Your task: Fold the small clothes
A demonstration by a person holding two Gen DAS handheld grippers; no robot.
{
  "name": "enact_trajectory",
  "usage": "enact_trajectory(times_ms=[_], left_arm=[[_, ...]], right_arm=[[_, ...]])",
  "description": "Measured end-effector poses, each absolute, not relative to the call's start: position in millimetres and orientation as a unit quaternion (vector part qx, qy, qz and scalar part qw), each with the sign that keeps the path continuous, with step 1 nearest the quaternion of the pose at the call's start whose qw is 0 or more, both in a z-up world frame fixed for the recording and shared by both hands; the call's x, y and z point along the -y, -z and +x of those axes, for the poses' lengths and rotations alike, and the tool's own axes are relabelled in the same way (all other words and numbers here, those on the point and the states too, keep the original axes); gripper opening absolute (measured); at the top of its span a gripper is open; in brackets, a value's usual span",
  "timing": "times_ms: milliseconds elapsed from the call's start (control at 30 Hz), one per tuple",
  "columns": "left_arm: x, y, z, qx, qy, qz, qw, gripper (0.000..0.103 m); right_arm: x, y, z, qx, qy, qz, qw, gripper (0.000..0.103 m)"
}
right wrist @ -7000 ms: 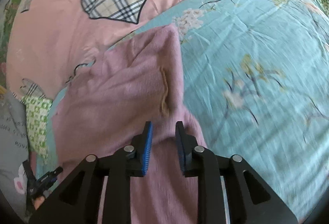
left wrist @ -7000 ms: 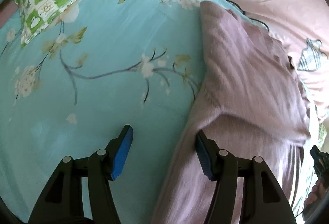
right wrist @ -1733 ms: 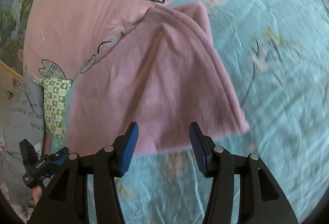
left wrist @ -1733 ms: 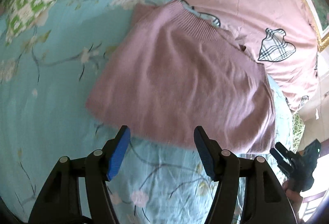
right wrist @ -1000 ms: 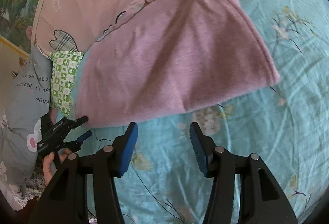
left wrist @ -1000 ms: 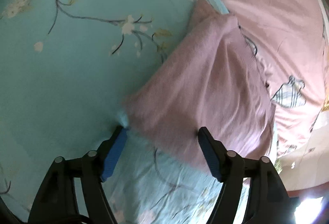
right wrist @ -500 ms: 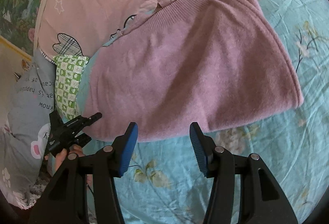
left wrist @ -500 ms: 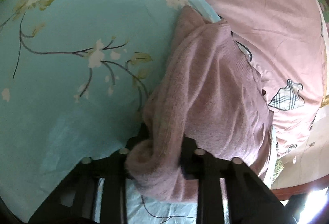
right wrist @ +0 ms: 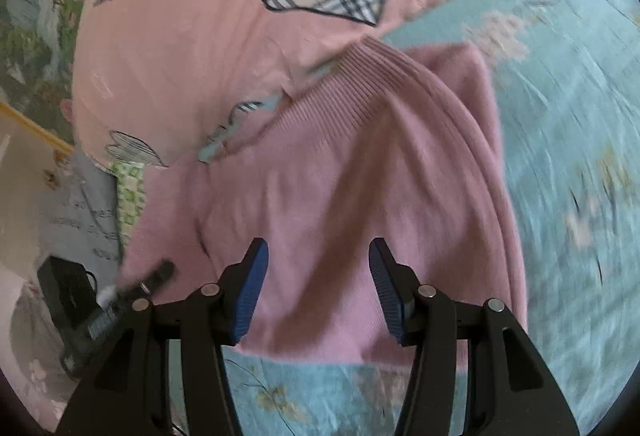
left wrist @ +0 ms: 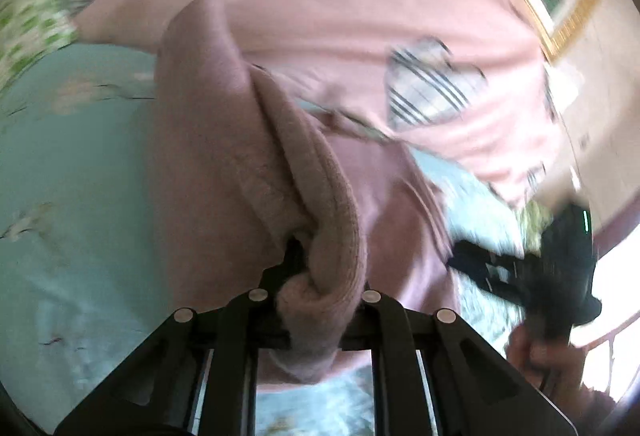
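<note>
A mauve knitted sweater (right wrist: 360, 176) lies folded on a turquoise floral sheet (right wrist: 580, 116). My left gripper (left wrist: 316, 276) is shut on a bunched corner of the sweater (left wrist: 224, 140) and holds it lifted, so the cloth drapes over the jaws and hides the pads. My right gripper (right wrist: 316, 288) is open, its blue pads (right wrist: 250, 288) low over the sweater's near edge. The right gripper also shows in the left wrist view (left wrist: 540, 268), and the left gripper shows blurred in the right wrist view (right wrist: 120, 296).
A pink quilt with plaid hearts (right wrist: 280, 16) lies just behind the sweater. A green checked cloth (right wrist: 130, 192) and a grey printed pillow (right wrist: 80, 212) sit at the left. A wall with a gold-framed picture (left wrist: 560, 16) is beyond.
My left gripper closed on the sweater's corner half a second ago and has now lifted and swung it toward the quilt. My right gripper has moved closer over the sweater's near edge, still open.
</note>
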State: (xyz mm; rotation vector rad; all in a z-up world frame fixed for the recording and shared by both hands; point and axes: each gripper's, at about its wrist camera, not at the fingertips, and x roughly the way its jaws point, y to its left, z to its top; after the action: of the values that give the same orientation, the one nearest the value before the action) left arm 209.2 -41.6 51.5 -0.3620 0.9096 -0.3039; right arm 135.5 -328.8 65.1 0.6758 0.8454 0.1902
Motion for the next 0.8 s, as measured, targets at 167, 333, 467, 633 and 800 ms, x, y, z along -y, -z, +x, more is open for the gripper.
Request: enact_trajectory(times_ms=[167, 333, 467, 633, 800], left_arm=[[96, -25, 207, -0.471, 0.170, -0.109, 0.859, 0.011], [101, -16, 203, -0.481, 0.171, -0.097, 0.855, 0.011], [92, -17, 202, -0.481, 0.171, -0.095, 0.855, 0.011], [99, -31, 200, -0.472, 0.176, -0.096, 0.859, 0.011], [131, -57, 189, -0.449, 0.220, -0.099, 0.860, 0.011]], right_arm=[[325, -59, 185, -0.421, -0.167, 0.364, 0.814, 0.076], [285, -49, 240, -0.449, -0.215, 0.335, 0.800, 0.076], [259, -47, 275, -0.441, -0.232, 0.318, 0.807, 0.062], [252, -52, 295, -0.450, -0.221, 0.297, 0.813, 0.016], [284, -101, 266, -0.391, -0.243, 0.280, 0.842, 0.015]])
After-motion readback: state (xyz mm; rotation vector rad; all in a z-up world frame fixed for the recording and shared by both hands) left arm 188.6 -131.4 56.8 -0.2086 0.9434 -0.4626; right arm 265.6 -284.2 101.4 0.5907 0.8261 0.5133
